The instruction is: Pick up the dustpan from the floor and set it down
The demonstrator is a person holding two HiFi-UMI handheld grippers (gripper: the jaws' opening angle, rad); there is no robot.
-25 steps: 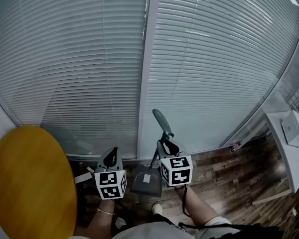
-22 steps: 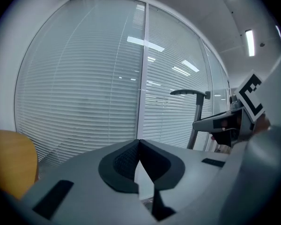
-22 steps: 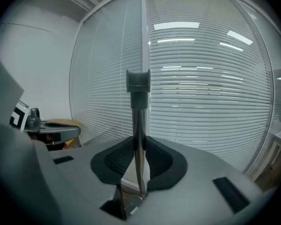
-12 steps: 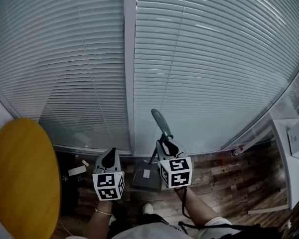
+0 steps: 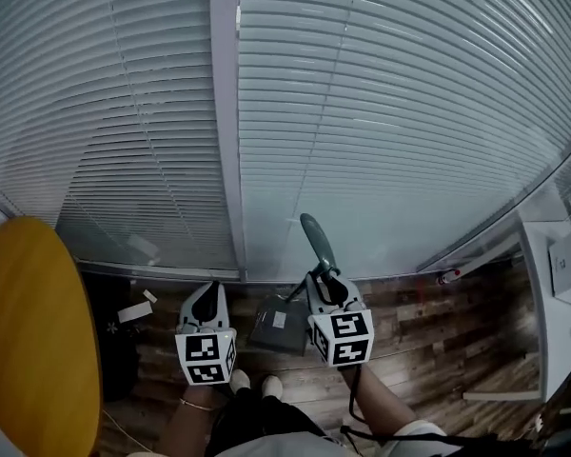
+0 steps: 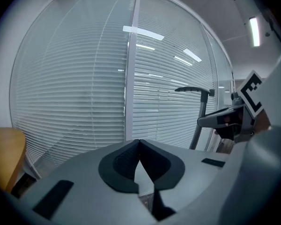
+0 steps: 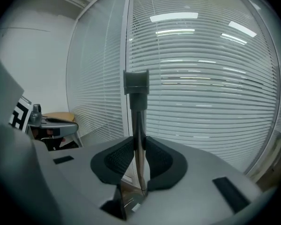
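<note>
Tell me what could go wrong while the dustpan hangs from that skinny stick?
1. The right gripper pinches only the thin handle, so the dustpan might swing or slip down through the jaws.
2. The top of the handle looks close to the blinds and could knock against them if the dustpan tips.

Grey dustpan (image 5: 278,324), yellow table (image 5: 33,341), white slatted blinds (image 5: 390,112), brown plank floor (image 5: 438,341).

Left gripper (image 5: 209,291) fingers together, empty; right gripper (image 5: 329,282) fingers clamped on dustpan handle (image 7: 136,125); side by side.
</note>
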